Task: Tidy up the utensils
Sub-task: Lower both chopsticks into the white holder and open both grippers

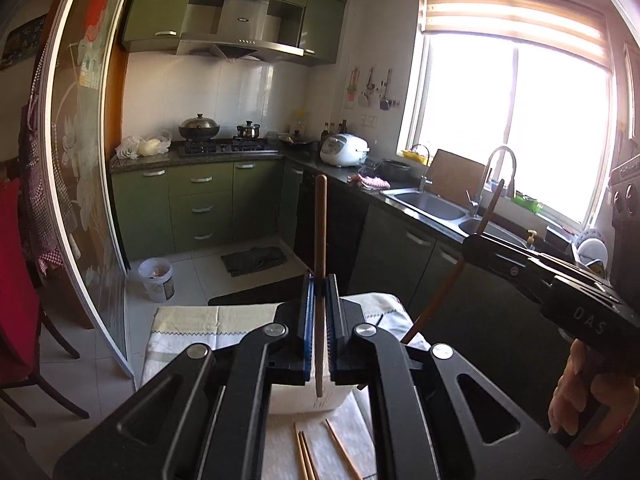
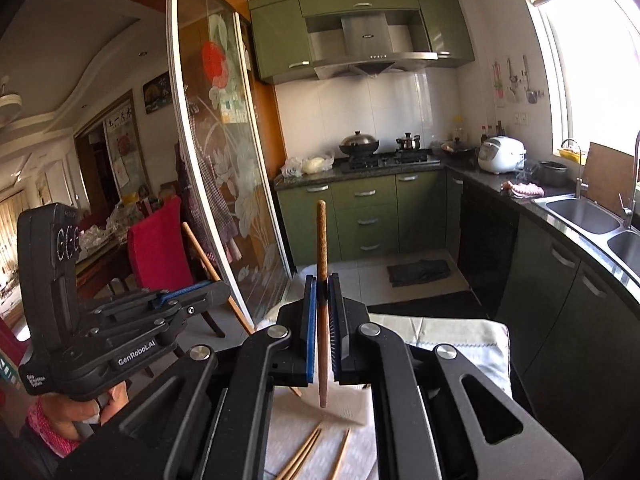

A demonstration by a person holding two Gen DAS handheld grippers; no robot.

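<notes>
While one chopstick is being clamped upright by the left gripper and another by the right gripper, loose chopsticks on the cloth-covered table are being cut off below.

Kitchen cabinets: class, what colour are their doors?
Green cabinets, with silver handles; clearest in the right wrist view.

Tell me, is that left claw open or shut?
Shut: the left claw pinches a brown chopstick upright between its blue pads.
</notes>
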